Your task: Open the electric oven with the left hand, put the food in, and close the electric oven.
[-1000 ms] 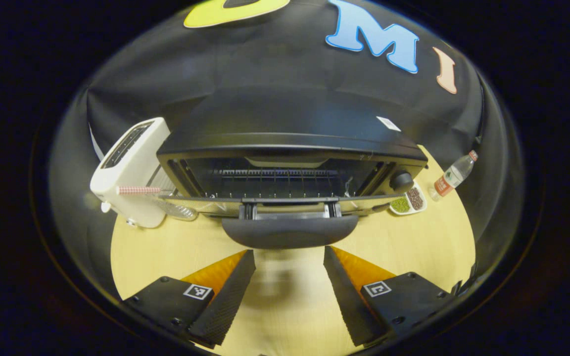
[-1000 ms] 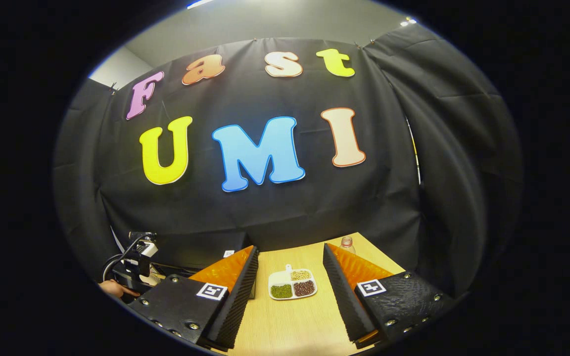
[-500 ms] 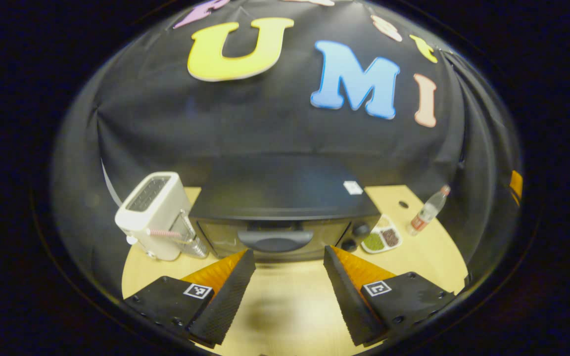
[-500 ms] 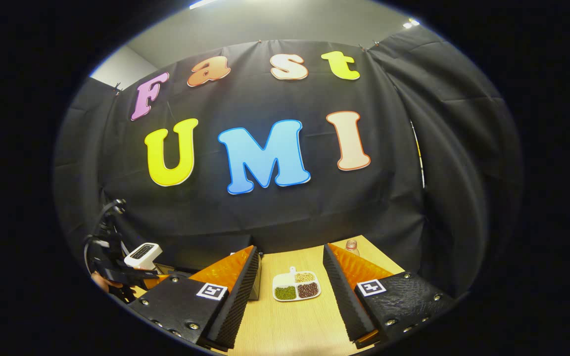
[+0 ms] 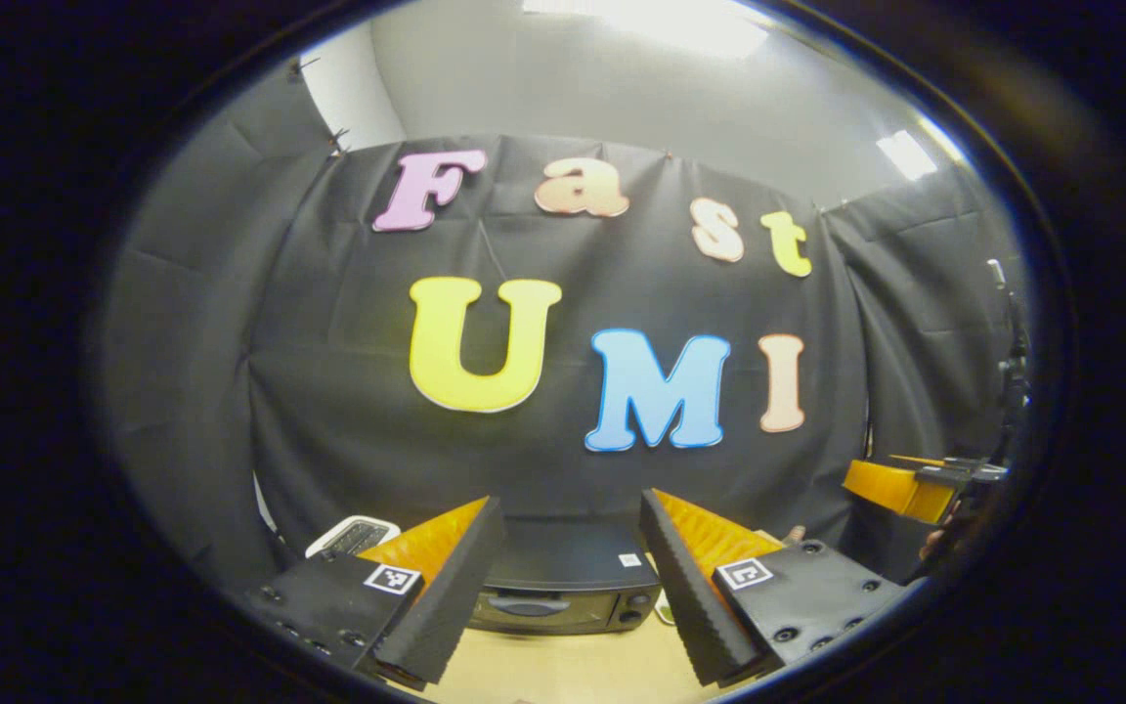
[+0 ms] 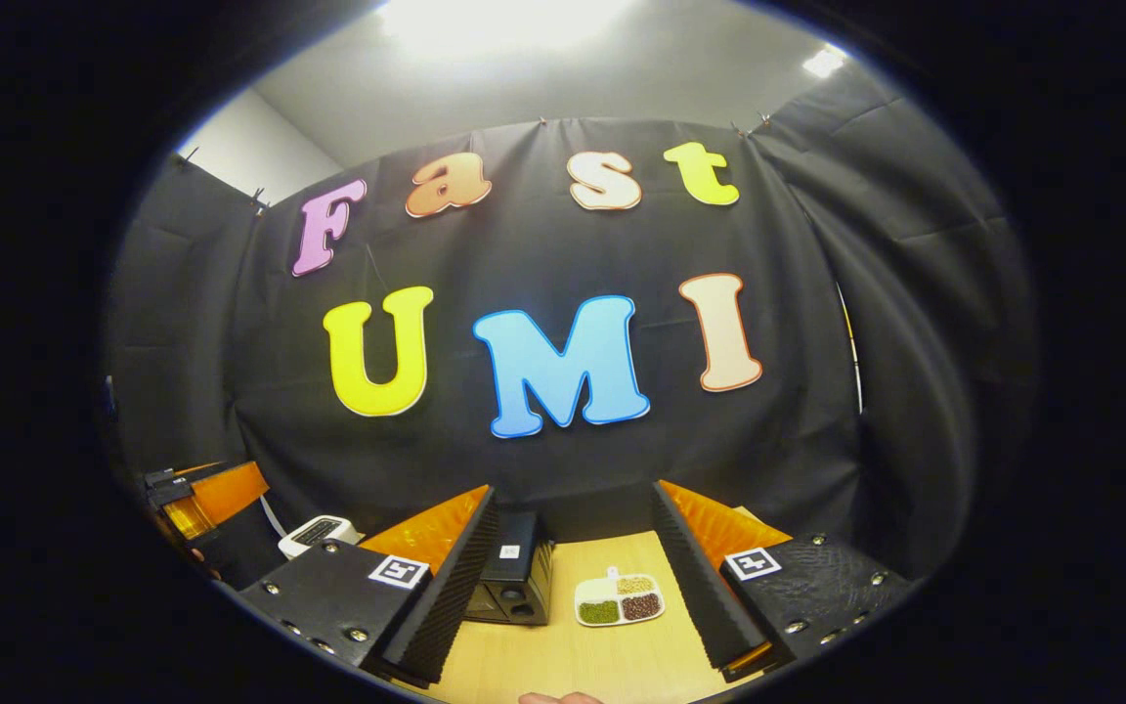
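Left gripper (image 5: 571,587) released, oven (image 5: 563,587) ahead between its fingers, door shut, sides hidden. Right gripper (image 6: 573,587) released; oven's left part hidden behind its finger, food tray (image 6: 620,598) ahead on the surface (image 6: 573,665).

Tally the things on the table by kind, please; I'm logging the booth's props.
Electric oven: 1
Toaster: 1
Divided dish of beans and grains: 1
Total: 3 on the table, judging from the right gripper view and left gripper view.
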The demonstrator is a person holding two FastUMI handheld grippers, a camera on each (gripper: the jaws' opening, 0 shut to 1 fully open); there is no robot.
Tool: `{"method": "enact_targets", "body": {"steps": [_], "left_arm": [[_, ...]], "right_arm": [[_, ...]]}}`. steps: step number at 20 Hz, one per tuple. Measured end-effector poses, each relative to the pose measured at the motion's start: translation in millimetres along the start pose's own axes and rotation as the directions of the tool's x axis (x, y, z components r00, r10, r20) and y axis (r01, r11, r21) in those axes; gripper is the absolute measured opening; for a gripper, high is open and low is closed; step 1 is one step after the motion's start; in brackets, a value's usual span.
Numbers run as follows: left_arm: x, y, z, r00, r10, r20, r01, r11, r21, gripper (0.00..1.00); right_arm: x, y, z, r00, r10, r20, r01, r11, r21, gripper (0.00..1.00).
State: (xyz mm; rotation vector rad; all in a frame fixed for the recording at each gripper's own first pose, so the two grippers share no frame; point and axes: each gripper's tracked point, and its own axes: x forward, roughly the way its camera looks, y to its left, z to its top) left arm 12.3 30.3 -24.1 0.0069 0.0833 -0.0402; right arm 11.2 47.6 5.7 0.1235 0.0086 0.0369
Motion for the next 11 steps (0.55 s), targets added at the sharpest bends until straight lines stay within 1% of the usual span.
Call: {"method": "enact_targets", "body": {"steps": [1, 3, 4, 6, 7, 9, 10, 11], "left_arm": [[-6.2, 2.8, 2.8, 1.000, 0.003, 0.006, -0.003, 1.000, 0.009, 0.92], [-11.7, 4.1, 10.2, 1.000, 0.001, 0.027, -0.001, 1.000, 0.025, 0.98], [-14.2, 6.9, 11.8, 0.999, -0.001, 0.035, 0.000, 0.999, 0.036, 0.95], [-17.5, 10.5, 11.6, 0.999, -0.007, 0.034, 0.006, 0.999, 0.046, 0.95], [-18.4, 11.9, 12.1, 0.999, -0.012, 0.034, 0.010, 0.999, 0.044, 0.98], [-20.7, 17.2, 12.5, 0.999, -0.020, 0.032, 0.019, 0.999, 0.035, 0.98], [-20.5, 21.7, 13.5, 0.999, -0.021, 0.033, 0.020, 0.999, 0.034, 0.92], [-22.3, 25.8, 11.6, 0.999, -0.024, 0.032, 0.023, 0.999, 0.034, 0.92]], "right_arm": [[-2.0, 6.5, 5.4, 1.000, 0.009, 0.014, -0.009, 1.000, 0.002, 0.94], [-5.6, 14.4, 12.7, 0.999, 0.012, 0.035, -0.012, 1.000, -0.008, 0.94], [-6.7, 17.0, 15.2, 0.999, 0.014, 0.044, -0.013, 1.000, -0.017, 0.94], [-11.1, 23.0, 19.3, 0.998, 0.017, 0.053, -0.015, 0.999, -0.037, 0.94], [-11.2, 27.5, 17.3, 0.998, 0.016, 0.052, -0.014, 0.999, -0.046, 0.94], [-12.4, 33.5, 16.1, 0.999, 0.015, 0.050, -0.012, 0.999, -0.050, 0.94], [-13.7, 36.5, 15.0, 0.999, 0.011, 0.050, -0.009, 0.999, -0.050, 0.95], [-16.1, 39.6, 14.1, 0.999, 0.007, 0.049, -0.004, 0.999, -0.050, 0.94]]}}
